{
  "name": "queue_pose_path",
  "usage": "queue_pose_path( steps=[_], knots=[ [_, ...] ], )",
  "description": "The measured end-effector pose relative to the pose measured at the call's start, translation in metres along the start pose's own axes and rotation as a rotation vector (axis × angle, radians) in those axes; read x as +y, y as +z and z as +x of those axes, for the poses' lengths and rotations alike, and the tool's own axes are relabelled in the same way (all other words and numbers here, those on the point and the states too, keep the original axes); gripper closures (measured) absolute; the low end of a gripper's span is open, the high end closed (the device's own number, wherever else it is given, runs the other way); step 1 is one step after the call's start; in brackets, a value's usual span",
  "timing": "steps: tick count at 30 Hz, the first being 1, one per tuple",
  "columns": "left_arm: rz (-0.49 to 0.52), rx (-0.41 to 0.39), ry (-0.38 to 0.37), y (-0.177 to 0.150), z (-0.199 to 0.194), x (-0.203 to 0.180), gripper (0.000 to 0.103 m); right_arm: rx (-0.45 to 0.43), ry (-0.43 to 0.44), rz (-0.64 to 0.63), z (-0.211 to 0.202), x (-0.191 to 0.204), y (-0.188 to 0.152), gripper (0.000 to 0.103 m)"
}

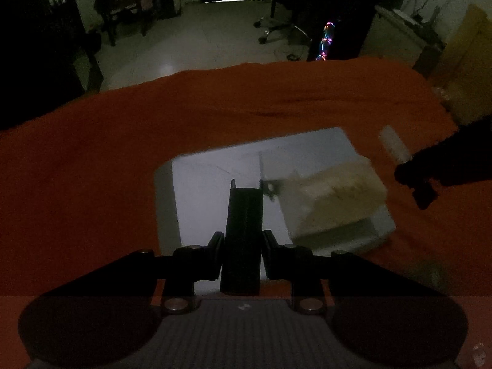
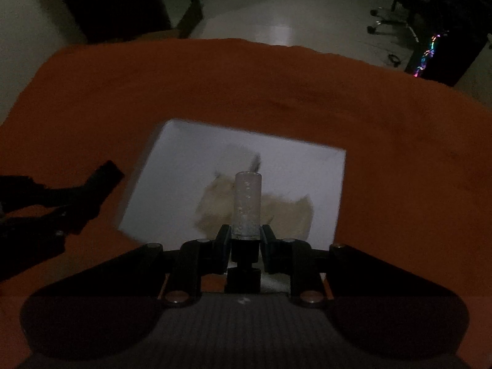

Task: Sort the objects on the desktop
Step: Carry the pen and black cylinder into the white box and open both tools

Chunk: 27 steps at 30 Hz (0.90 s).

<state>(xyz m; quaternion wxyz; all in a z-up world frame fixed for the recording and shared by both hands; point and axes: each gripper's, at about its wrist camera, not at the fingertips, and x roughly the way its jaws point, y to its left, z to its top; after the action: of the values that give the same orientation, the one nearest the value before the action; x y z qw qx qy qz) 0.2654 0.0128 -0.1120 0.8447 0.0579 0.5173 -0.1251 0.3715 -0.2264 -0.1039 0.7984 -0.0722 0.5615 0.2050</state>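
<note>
A white tray (image 1: pixel 209 184) lies on the orange cloth (image 1: pixel 92 169). My left gripper (image 1: pixel 243 247) hovers over it, shut on a long black block (image 1: pixel 244 215) that points forward. The right gripper (image 2: pixel 246 240) is shut on a pale translucent cylinder (image 2: pixel 247 203), also above the tray (image 2: pixel 172 178). A crumpled beige wad (image 1: pixel 335 196) and a small dark metal piece (image 1: pixel 270 189) lie inside the tray. In the left wrist view, the cylinder (image 1: pixel 393 143) and right gripper (image 1: pixel 421 184) show at the tray's right edge. The left gripper (image 2: pixel 101 181) is at the tray's left edge in the right wrist view.
The room is dim. The orange cloth (image 2: pixel 276 92) covers the table all around the tray. Beyond the far edge are pale floor, a wheeled office chair (image 1: pixel 276 27), a computer case with coloured lights (image 1: pixel 326 40) and a dark wooden chair (image 1: pixel 120 6).
</note>
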Motion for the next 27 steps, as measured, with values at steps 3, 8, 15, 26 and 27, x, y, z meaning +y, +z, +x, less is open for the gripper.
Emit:
queue_pose_path(
  steps=[3, 8, 15, 26, 27],
  knots=[
    [-0.012, 0.0, -0.011, -0.021, -0.017, -0.009, 0.082, 0.007, 0.021, -0.041, -0.012, 0.012, -0.029, 0.08],
    [-0.023, 0.037, -0.068, -0.054, -0.026, -0.018, 0.082, 0.027, 0.095, -0.112, -0.022, 0.035, -0.072, 0.08],
    [-0.038, 0.089, -0.148, -0.1, -0.038, -0.032, 0.082, 0.111, 0.17, -0.194, -0.006, 0.067, -0.126, 0.08],
    [-0.052, 0.2, -0.164, -0.165, -0.009, -0.048, 0.082, 0.22, 0.132, -0.188, 0.033, 0.068, -0.186, 0.08],
    [-0.053, 0.204, -0.162, -0.17, -0.006, -0.048, 0.082, 0.224, 0.128, -0.185, 0.036, 0.068, -0.19, 0.08]
  ],
)
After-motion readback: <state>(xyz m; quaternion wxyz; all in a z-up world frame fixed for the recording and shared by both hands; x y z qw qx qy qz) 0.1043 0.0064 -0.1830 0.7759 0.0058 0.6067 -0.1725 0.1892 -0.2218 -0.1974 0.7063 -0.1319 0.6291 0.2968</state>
